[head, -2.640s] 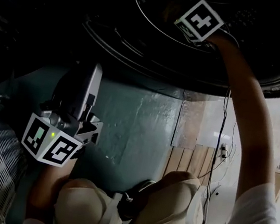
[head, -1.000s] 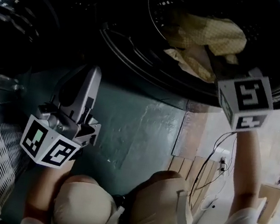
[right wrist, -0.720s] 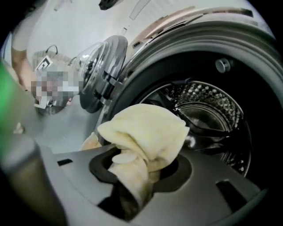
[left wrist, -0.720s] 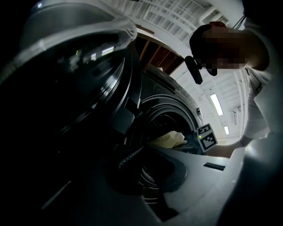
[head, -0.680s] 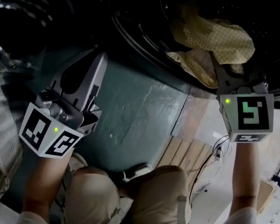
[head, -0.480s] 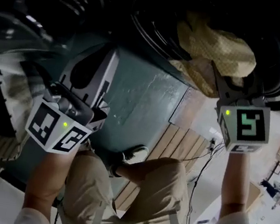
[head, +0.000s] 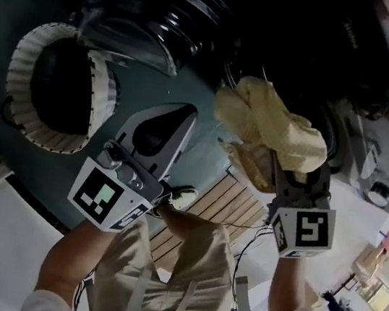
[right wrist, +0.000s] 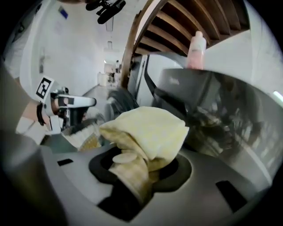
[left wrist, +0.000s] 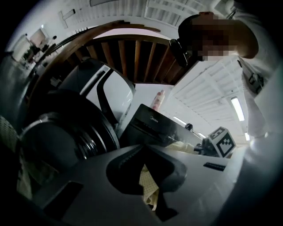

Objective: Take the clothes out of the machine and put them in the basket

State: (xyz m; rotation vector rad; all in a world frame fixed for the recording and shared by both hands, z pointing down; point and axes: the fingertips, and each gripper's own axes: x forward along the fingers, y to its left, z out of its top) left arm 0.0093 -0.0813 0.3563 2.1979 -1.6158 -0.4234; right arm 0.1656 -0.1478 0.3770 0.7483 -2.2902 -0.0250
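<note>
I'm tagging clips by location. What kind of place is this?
Likely a laundry area: a front-loading washing machine, a pink bottle standing on it, and a white slatted basket nearby.

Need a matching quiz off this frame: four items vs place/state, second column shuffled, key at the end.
Items
1. yellow cloth
2. white basket
3. pink bottle
4. machine door

Place or state
A. stands on top of the machine
B. swung open, glass bowl showing
C. clamped in the right tongs
D. on the floor at the head view's left

Pairs: 1-C, 2-D, 3-A, 4-B
</note>
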